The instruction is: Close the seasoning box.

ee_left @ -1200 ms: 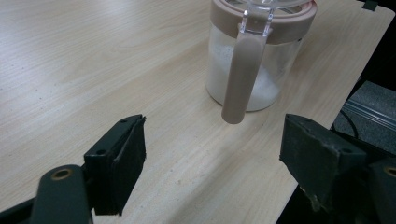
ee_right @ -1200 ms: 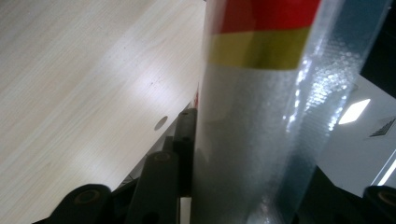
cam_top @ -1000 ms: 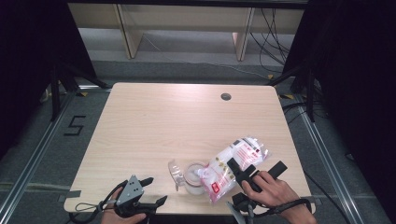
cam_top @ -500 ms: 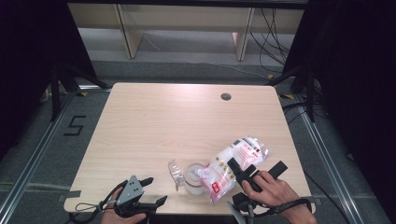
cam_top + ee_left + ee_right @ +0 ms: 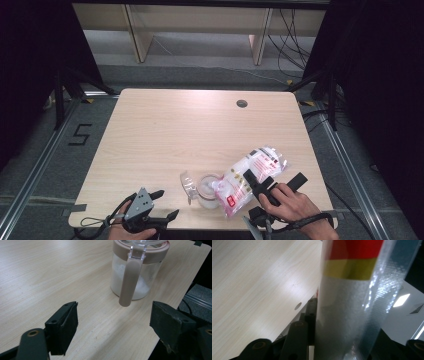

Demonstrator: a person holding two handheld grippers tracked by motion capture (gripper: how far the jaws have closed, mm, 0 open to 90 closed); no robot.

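1. Right gripper [image 5: 260,182] clamped on a clear plastic bag [image 5: 250,172] printed in red and white, one jaw visibly pressed against the bag's side in the right gripper view, the other lost behind the plastic
2. Bag [image 5: 354,302] seen close up there as shiny film with a red band over a yellow band near the top
3. Bag tilted across the near right part of the table [image 5: 200,125], upper end pointing toward the far right, lower end resting on or just over the mouth of a jar [image 5: 207,190]
4. Jar [image 5: 137,270] standing upright near the front edge, clear glass with white powder or grains in the lower part, a beige-pink ring round the top and a long beige handle [image 5: 128,282] hanging down the side
5. Clear lid [image 5: 189,182] flipped open to the left of the jar's mouth
6. Left gripper [image 5: 162,205] low at the near left edge, held in a hand [image 5: 120,227], jaws spread wide with nothing between them
7. Left gripper [image 5: 112,322] aimed at the jar across bare wood, jar near but apart from both jaws
8. Small dark round hole [image 5: 242,103] in the tabletop near the far right corner, well apart from everything else
9. Right hand [image 5: 292,205] wrapped round the gripper body at the near right corner, cable trailing off the table edge
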